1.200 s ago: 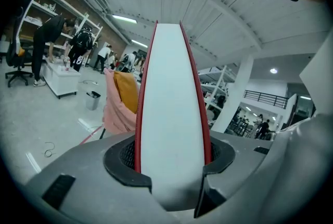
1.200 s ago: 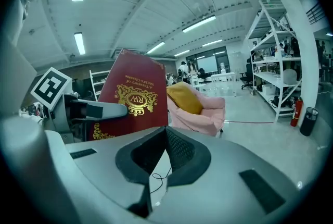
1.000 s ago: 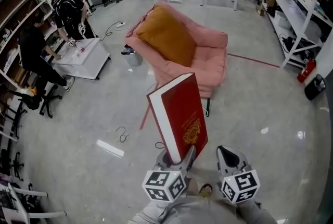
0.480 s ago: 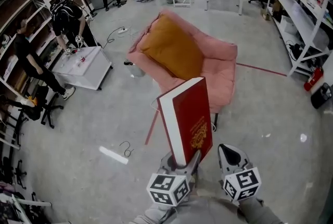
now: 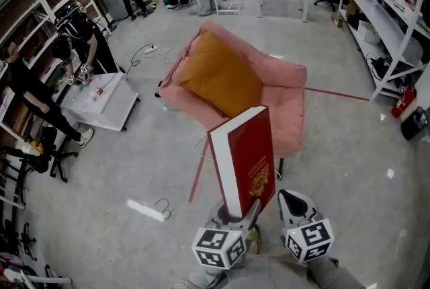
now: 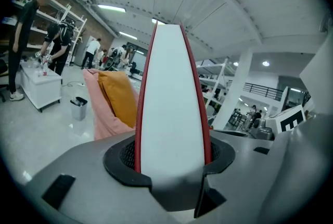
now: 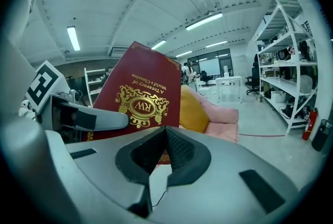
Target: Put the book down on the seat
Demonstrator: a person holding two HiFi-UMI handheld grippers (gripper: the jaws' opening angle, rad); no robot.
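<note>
Left tool point(image 5: 236, 212) pinches the red book point(image 5: 246, 158) by its bottom edge, upright in mid-air short of the pink armchair point(image 5: 287, 109), right tool point(image 5: 290, 199) shut and empty: top-heavy, it could tip and slip out.

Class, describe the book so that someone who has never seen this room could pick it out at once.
Find the pink armchair with the orange cushion on the open concrete floor. In front of it, the left gripper holds the book on end by its lower edge. Nothing else nearby is dark red with a gold crest on its cover.
</note>
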